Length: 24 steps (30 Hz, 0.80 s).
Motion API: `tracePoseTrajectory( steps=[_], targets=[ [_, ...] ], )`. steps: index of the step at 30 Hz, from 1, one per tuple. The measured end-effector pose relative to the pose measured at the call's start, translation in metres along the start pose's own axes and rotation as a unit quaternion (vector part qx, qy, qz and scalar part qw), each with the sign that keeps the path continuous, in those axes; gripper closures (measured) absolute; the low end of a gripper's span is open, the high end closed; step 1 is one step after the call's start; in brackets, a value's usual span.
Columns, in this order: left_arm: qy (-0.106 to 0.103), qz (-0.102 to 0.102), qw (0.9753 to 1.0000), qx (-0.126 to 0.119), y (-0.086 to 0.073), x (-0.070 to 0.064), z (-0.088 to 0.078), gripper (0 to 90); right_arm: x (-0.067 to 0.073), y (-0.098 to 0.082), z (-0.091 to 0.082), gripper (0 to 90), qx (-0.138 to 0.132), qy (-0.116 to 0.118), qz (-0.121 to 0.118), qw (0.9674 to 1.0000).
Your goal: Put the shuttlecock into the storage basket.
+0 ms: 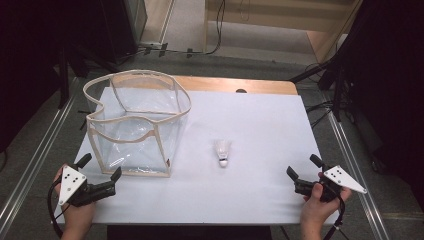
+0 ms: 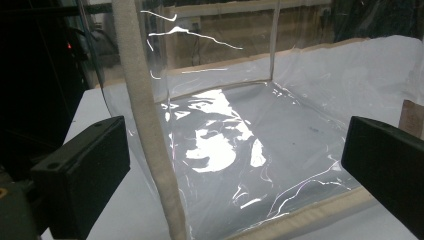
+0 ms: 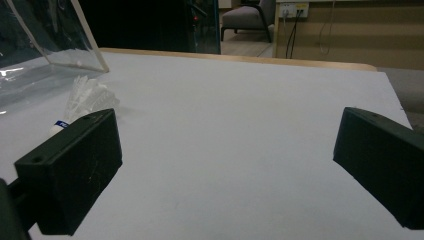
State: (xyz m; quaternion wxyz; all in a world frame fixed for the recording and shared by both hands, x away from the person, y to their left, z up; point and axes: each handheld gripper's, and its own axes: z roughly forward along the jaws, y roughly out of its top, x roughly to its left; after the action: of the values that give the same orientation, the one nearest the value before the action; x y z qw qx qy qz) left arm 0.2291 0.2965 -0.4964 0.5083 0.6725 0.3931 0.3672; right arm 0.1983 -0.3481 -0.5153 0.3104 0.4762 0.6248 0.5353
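A clear plastic bag (image 1: 135, 125) with cream fabric edging stands open on the left part of the white table (image 1: 260, 125). A white shuttlecock (image 1: 223, 152) lies on the table to the bag's right, cork end toward me. My left gripper (image 1: 100, 167) is open at the front left, its jaws just before the bag's near corner (image 2: 150, 150). My right gripper (image 1: 304, 167) is open at the front right, nothing between its jaws. In the right gripper view the shuttlecock (image 3: 85, 100) sits behind the left jaw, partly hidden.
The table's wooden far edge (image 1: 235, 84) shows beyond the white sheet. Cables and stand legs (image 1: 320, 75) lie on the floor around the table. Bare white surface stretches between the shuttlecock and my right gripper.
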Motion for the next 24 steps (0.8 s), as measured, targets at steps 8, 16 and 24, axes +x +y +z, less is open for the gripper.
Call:
tracePoseTrajectory(
  steps=[8, 16, 24],
  targets=[
    [0.002, 0.002, 1.0, -0.001, 0.0, -0.001, -0.001, 0.0, 0.001, 0.003, -0.002, 0.0, -0.005, -0.002, 0.003, 1.0],
    [0.005, 0.004, 1.0, -0.005, 0.0, -0.001, -0.002, 0.0, 0.009, 0.014, -0.001, 0.0, -0.004, 0.019, -0.002, 0.9998],
    [0.003, 0.006, 0.9999, -0.007, -0.001, -0.001, -0.002, 0.0, 0.02, 0.03, 0.002, 0.0, 0.003, 0.033, -0.026, 0.9991]
  ],
)
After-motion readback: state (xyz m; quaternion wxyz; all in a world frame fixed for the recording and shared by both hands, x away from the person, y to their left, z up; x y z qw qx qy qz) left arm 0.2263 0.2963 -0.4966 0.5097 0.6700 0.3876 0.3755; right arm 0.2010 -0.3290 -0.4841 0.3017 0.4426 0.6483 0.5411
